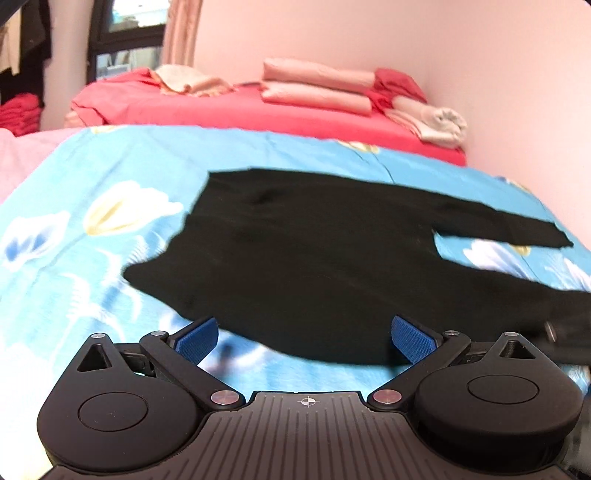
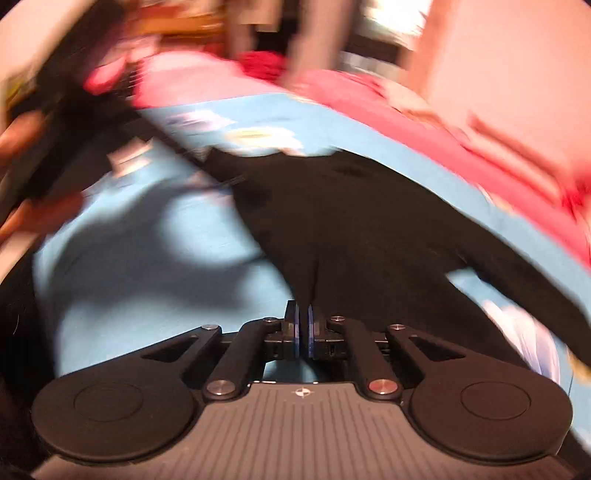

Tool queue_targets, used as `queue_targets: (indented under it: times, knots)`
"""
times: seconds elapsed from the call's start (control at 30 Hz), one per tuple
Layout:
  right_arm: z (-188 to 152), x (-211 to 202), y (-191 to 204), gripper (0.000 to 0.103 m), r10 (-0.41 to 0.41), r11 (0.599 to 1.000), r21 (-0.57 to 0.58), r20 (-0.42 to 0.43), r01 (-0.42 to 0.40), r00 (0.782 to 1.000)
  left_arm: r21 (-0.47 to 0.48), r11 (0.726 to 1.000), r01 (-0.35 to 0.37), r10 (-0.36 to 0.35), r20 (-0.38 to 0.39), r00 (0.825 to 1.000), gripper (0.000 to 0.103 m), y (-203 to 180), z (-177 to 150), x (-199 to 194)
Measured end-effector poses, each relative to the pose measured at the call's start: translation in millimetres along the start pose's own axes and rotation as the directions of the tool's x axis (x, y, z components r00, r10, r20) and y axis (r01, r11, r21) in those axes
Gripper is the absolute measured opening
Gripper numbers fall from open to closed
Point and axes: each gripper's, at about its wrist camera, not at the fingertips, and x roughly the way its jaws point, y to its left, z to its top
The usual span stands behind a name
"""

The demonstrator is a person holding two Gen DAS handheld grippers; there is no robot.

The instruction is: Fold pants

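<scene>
The black pants (image 1: 332, 254) lie flat on the blue flower sheet (image 1: 92, 221), the left gripper (image 1: 304, 334) is wide open, and the right gripper (image 2: 303, 325) pinches an edge, so 1 fast tug could bunch them up.

A blue sheet (image 1: 92, 266) printed with white and yellow flowers covers the near surface. Beyond it lies a red sheet (image 1: 229, 110) carrying folded pink bedding (image 1: 314, 86) — and a rolled cream towel (image 1: 443, 123) near the pink wall (image 1: 480, 55). Dark clothes (image 1: 33, 33) hang far left.
</scene>
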Motion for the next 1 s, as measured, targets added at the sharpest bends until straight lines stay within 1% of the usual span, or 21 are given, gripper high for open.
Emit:
queue_targets:
  times: [0.03, 0.07, 0.1, 0.17, 0.2, 0.33, 0.43, 0.47, 0.5, 0.53, 0.57, 0.6, 0.63, 0.7, 0.77, 0.8, 0.83, 0.87, 0.9, 0.93, 1.0]
  knots:
    - [-5, -1, 13, 0.007, -0.050, 0.995, -0.084, 0.011, 0.051, 0.999, -0.001, 1.000, -0.009, 0.009, 0.007, 1.000, 0.103, 2, 1, 0]
    - [-8, -1, 20, 0.007, -0.071, 0.989, -0.128, 0.021, 0.073, 0.997, -0.004, 1.000, -0.020, 0.021, 0.014, 1.000, 0.103, 4, 2, 0]
    - [-6, -1, 19, 0.007, -0.072, 0.989, -0.125, 0.015, 0.073, 0.997, -0.013, 0.999, -0.032, 0.032, 0.017, 0.999, 0.103, 6, 4, 0]
    - [4, -4, 14, 0.018, -0.056, 0.994, -0.096, 0.002, 0.056, 0.998, -0.046, 0.998, -0.042, 0.043, 0.020, 0.999, 0.103, 13, 5, -2]
    - [5, -8, 13, 0.025, -0.053, 0.994, -0.092, 0.018, 0.054, 0.998, -0.063, 0.997, -0.039, 0.041, 0.027, 0.999, 0.103, 18, 5, -5]
    - [20, 1, 10, 0.034, -0.036, 0.994, -0.099, 0.057, 0.042, 0.998, -0.092, 0.993, -0.071, 0.075, 0.038, 0.996, 0.103, 32, 5, -15]
    - [34, 27, 14, 0.042, -0.029, 0.993, -0.110, 0.034, 0.033, 0.999, -0.118, 0.990, -0.084, 0.087, 0.025, 0.996, 0.103, 43, 4, -19]
    - [39, 35, 18, 0.042, -0.027, 0.992, -0.123, 0.039, 0.032, 0.999, -0.125, 0.988, -0.089, 0.093, 0.021, 0.995, 0.103, 47, 2, -21]
    - [41, 42, 21, 0.042, -0.028, 0.991, -0.132, 0.053, 0.035, 0.998, -0.130, 0.987, -0.097, 0.100, 0.019, 0.995, 0.103, 50, 1, -22]
    - [44, 49, 21, 0.030, -0.029, 0.992, -0.119, 0.063, 0.036, 0.998, -0.134, 0.986, -0.104, 0.107, 0.021, 0.994, 0.103, 53, 0, -24]
    - [47, 56, 19, 0.013, -0.019, 0.997, -0.073, 0.050, 0.023, 0.999, -0.137, 0.985, -0.109, 0.113, 0.024, 0.993, 0.103, 55, 0, -26]
    - [50, 62, 16, 0.009, 0.012, 1.000, -0.013, 0.024, -0.012, 1.000, -0.141, 0.983, -0.115, 0.120, 0.025, 0.992, 0.103, 58, -2, -28]
    - [54, 60, 18, 0.008, 0.028, 1.000, 0.006, 0.029, -0.029, 0.999, -0.146, 0.982, -0.121, 0.126, 0.026, 0.992, 0.103, 61, -2, -29]
    - [52, 50, 34, 0.008, 0.099, 0.990, -0.108, 0.038, -0.095, 0.994, -0.152, 0.980, -0.128, 0.134, 0.029, 0.991, 0.103, 66, -2, -31]
    - [46, 45, 43, 0.010, 0.070, 0.976, -0.211, 0.046, -0.059, 0.997, -0.158, 0.977, -0.143, 0.149, 0.030, 0.988, 0.103, 72, -1, -31]
    - [48, 44, 38, 0.019, 0.080, 0.976, -0.204, 0.037, -0.071, 0.996, -0.163, 0.975, -0.152, 0.158, 0.031, 0.987, 0.103, 74, -1, -31]
    - [54, 42, 27, 0.033, 0.116, 0.980, -0.163, 0.030, -0.110, 0.993, -0.169, 0.973, -0.159, 0.167, 0.029, 0.986, 0.103, 76, -1, -31]
    - [61, 39, 12, 0.039, 0.162, 0.982, -0.105, 0.045, -0.157, 0.986, -0.176, 0.971, -0.164, 0.172, 0.026, 0.985, 0.103, 78, -2, -31]
    - [68, 37, -4, 0.052, 0.209, 0.978, -0.035, 0.073, -0.207, 0.975, -0.181, 0.969, -0.166, 0.173, 0.024, 0.985, 0.103, 80, -2, -32]
    - [75, 36, -17, 0.061, 0.242, 0.969, 0.030, 0.087, -0.246, 0.966, -0.185, 0.968, -0.167, 0.174, 0.019, 0.985, 0.103, 82, -3, -33]
    - [88, 39, -37, 0.059, 0.259, 0.959, 0.091, 0.108, -0.269, 0.960, -0.187, 0.968, -0.168, 0.174, 0.014, 0.985, 0.103, 82, -4, -34]
